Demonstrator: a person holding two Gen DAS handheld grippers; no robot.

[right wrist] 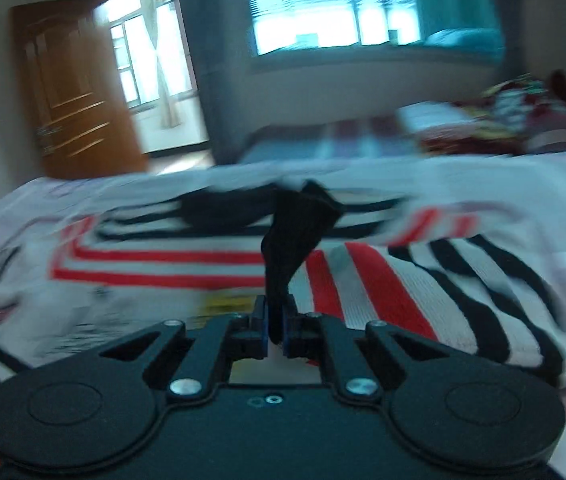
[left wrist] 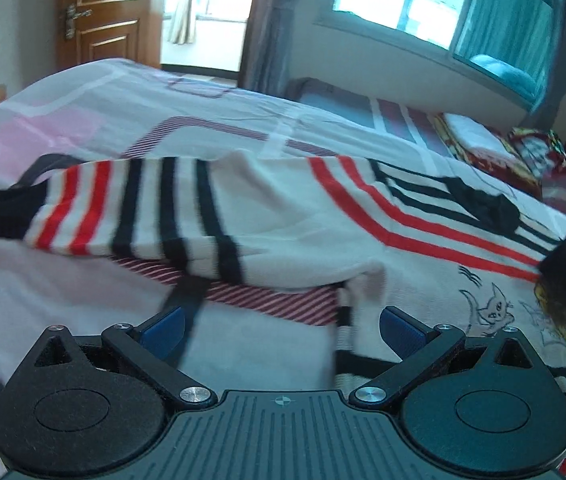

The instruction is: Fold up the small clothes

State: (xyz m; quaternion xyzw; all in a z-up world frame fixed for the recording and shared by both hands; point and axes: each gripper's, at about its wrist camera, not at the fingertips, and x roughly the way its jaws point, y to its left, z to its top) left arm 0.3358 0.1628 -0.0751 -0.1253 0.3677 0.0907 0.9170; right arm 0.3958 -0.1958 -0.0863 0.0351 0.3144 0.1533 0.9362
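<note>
On a bed covered with a white and pale pink sheet (left wrist: 83, 120) with striped rectangles printed on it, a small white knitted sweater (left wrist: 283, 216) with red and black stripes and black cuffs, lying spread and partly folded. Across the middle of the left wrist view, one sleeve of it, laid sideways, with its black cuff (left wrist: 7, 216) at the left end. On the sweater's front, at the right, a cartoon print of a cat (left wrist: 491, 308).

In the foreground of that view, the left gripper (left wrist: 281, 326), black with blue pads, jaws wide apart, nothing pressed between them; just beside the right pad, a hanging edge of the sweater, contact not clear.

In the right wrist view, much blurred, the right gripper (right wrist: 275, 326) with jaws together, clamped on a black ribbed cuff (right wrist: 299, 224) of the sweater; this cuff lifted up from the garment and standing above the pads. Under it and to the right, the striped body of the sweater on the bed.

Behind the bed, a brown wooden door (right wrist: 71, 96), a big window (right wrist: 347, 4) with teal curtains, and colourful folded bedding (left wrist: 523, 156) at the far right end.
</note>
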